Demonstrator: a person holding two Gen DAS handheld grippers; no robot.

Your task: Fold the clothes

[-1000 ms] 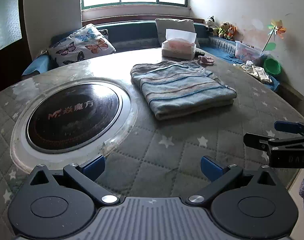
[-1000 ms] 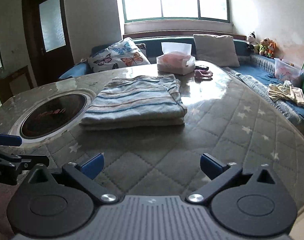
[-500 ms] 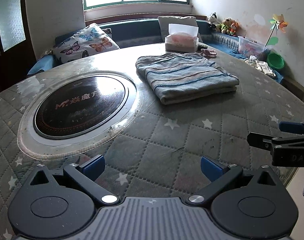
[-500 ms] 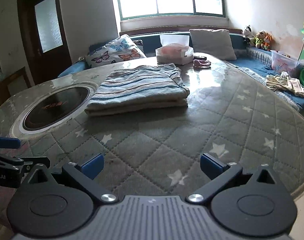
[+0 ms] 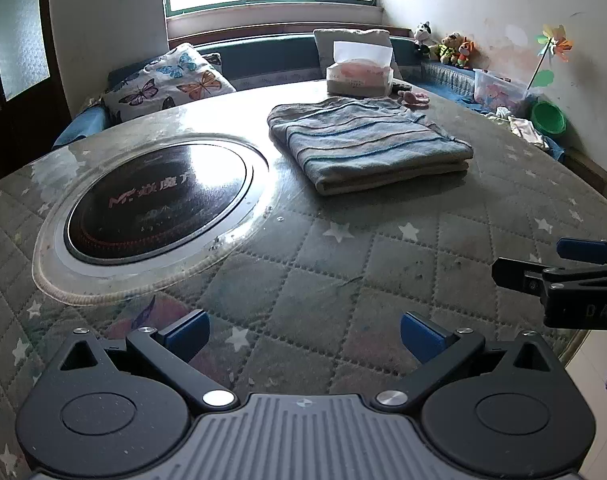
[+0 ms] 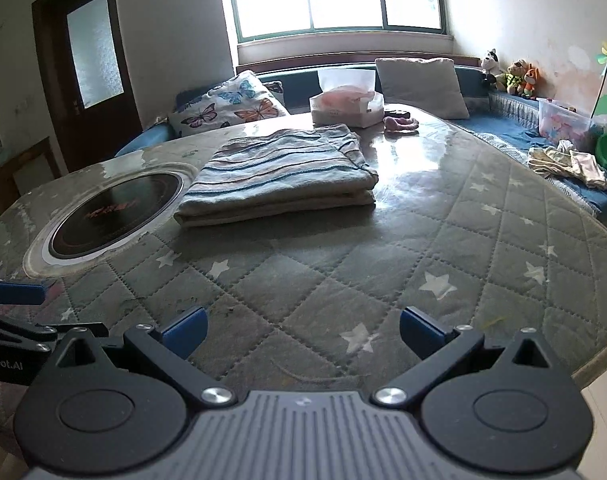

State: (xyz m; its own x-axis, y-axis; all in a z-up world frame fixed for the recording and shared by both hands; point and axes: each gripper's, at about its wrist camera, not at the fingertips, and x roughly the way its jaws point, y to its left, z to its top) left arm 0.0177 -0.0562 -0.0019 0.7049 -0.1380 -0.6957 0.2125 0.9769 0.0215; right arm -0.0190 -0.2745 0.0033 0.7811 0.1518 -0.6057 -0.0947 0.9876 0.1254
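Note:
A striped grey-blue garment [image 5: 367, 142] lies folded in a neat rectangle on the far half of the round quilted table [image 5: 343, 280]; it also shows in the right wrist view [image 6: 279, 176]. My left gripper [image 5: 303, 336] is open and empty, low over the table's near edge, well short of the garment. My right gripper [image 6: 301, 332] is open and empty, also near the front edge. The right gripper shows at the right edge of the left wrist view [image 5: 563, 272]. The left gripper shows at the left edge of the right wrist view [image 6: 15, 312].
A round black cooktop [image 5: 155, 200] is set into the table left of the garment. A tissue box [image 5: 359, 74] and a small pink item [image 5: 413, 98] sit at the far edge. Beyond are a bench with cushions [image 5: 167, 80], loose clothes [image 6: 567, 162] and a green bowl [image 5: 547, 117].
Both grippers have drawn back from the folded garment toward the table's near edge and risen a little. Both stay open. The garment has not moved.

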